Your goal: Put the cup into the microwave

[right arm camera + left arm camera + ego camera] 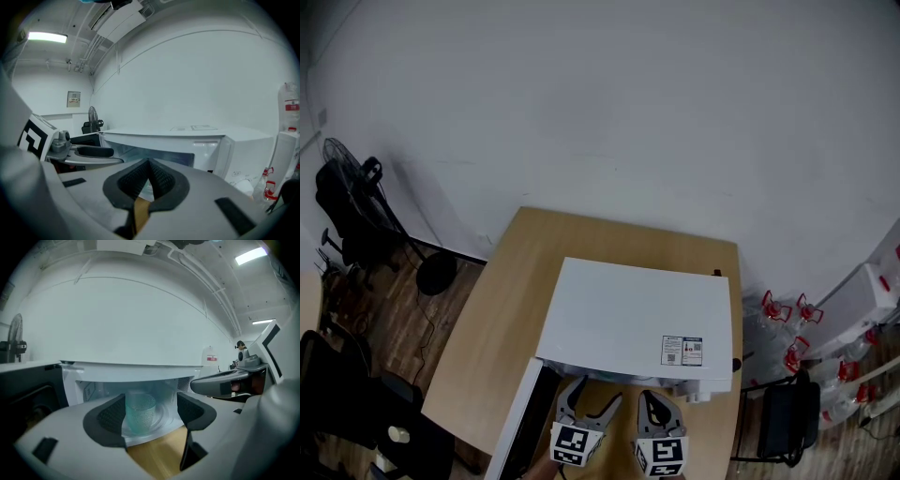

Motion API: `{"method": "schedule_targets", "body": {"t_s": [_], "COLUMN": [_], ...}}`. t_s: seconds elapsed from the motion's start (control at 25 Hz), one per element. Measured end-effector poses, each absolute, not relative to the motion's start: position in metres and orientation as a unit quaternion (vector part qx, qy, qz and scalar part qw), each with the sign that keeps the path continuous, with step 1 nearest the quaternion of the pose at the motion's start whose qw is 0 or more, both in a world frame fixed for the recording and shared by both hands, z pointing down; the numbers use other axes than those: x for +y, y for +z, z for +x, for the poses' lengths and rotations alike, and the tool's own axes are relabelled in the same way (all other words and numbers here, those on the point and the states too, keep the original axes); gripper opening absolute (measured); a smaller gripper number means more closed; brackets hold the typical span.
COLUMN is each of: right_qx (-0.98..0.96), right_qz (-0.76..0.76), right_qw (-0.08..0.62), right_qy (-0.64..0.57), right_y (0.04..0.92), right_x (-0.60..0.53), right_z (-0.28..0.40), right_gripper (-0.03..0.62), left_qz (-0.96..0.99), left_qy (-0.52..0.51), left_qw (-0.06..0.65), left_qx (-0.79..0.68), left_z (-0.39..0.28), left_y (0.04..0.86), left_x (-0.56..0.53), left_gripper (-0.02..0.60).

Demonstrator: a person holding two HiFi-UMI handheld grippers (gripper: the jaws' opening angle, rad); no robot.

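Cup (139,412) upright inside microwave (633,319), mouth up, left gripper (152,414) open, right gripper (149,177) closed, empty

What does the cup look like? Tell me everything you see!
The cup is see-through and pale bluish-green, with a bumpy, dotted surface. It looks like glass or plastic. It stands upright and seems empty, inside the open microwave, on its round tray. The left gripper is open and sits outside, in front of the microwave, so nothing is holding the cup. In the head view the microwave's top hides it.
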State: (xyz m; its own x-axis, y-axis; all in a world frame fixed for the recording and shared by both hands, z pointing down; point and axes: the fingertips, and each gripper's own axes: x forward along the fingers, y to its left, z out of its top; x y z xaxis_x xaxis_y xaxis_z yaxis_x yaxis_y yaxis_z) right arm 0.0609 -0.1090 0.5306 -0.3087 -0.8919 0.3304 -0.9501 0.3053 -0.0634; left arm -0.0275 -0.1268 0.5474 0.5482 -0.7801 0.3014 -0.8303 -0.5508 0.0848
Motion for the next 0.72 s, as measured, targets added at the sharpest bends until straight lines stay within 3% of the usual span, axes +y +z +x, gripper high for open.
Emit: {"method": "schedule_targets", "body": {"t_s": [0.24, 0.4, 0.72], "right_qx": [-0.804, -0.805, -0.803], "right_qz": [0.577, 0.578, 0.585], "right_qw": [0.103, 0.091, 0.081], "right_qy": [0.102, 0.098, 0.079], "right_y": [0.505, 0.486, 0.467], "right_x": [-0.097, -0.086, -0.059], "right_z": [0.06, 0.061, 0.063], "right_gripper": [0.017, 0.017, 0.017], "left_qz": [0.877, 0.872, 0.872], "left_qy": [0.111, 0.107, 0.097], "left_qw": [0.103, 0.089, 0.082], "left_qx": [-0.456, -0.47, -0.472], "left_z": [-0.036, -0.045, -0.054], "left_y": [0.517, 0.498, 0.482], "left_x": [-0.105, -0.099, -0.076], "left_gripper": [0.348, 0.23, 0.144]}}
